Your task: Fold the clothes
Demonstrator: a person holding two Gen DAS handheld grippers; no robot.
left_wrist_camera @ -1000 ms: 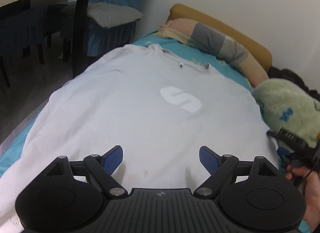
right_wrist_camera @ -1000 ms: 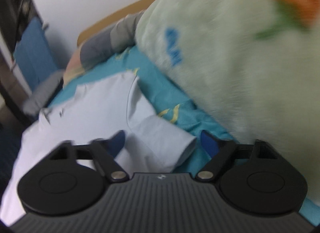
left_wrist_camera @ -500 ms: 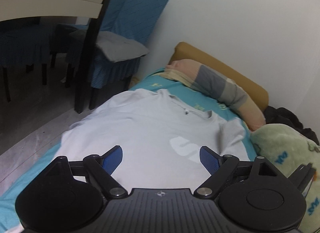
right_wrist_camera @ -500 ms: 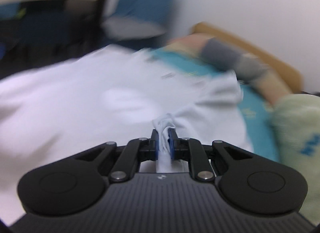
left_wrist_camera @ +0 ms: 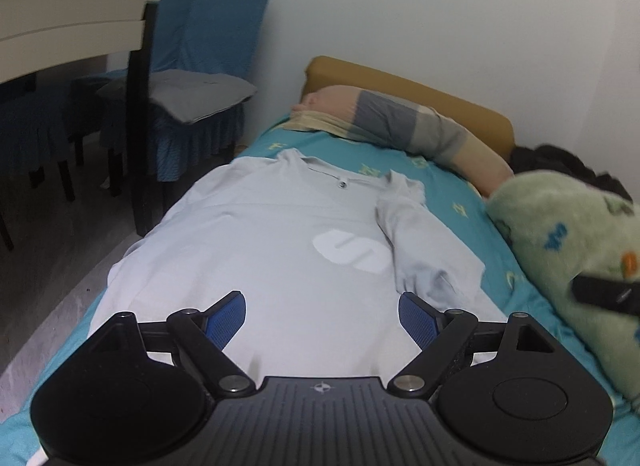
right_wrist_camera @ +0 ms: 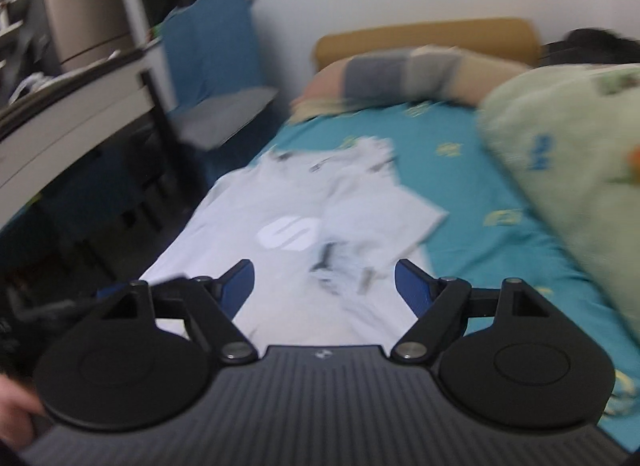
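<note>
Flat on the teal bed sheet [left_wrist_camera: 448,181]: a pale grey T-shirt [left_wrist_camera: 280,250], right sleeve [left_wrist_camera: 432,254] folded inward. Both left gripper [left_wrist_camera: 322,316] and right gripper [right_wrist_camera: 324,286] spread wide, empty. Sharp from the left wrist, blurred from the right, where a cardboard box [right_wrist_camera: 86,5] tops the table.

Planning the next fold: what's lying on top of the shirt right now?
The shirt's own right sleeve lies folded over its chest, beside the white logo. Whatever sits under that flap is hidden.
</note>
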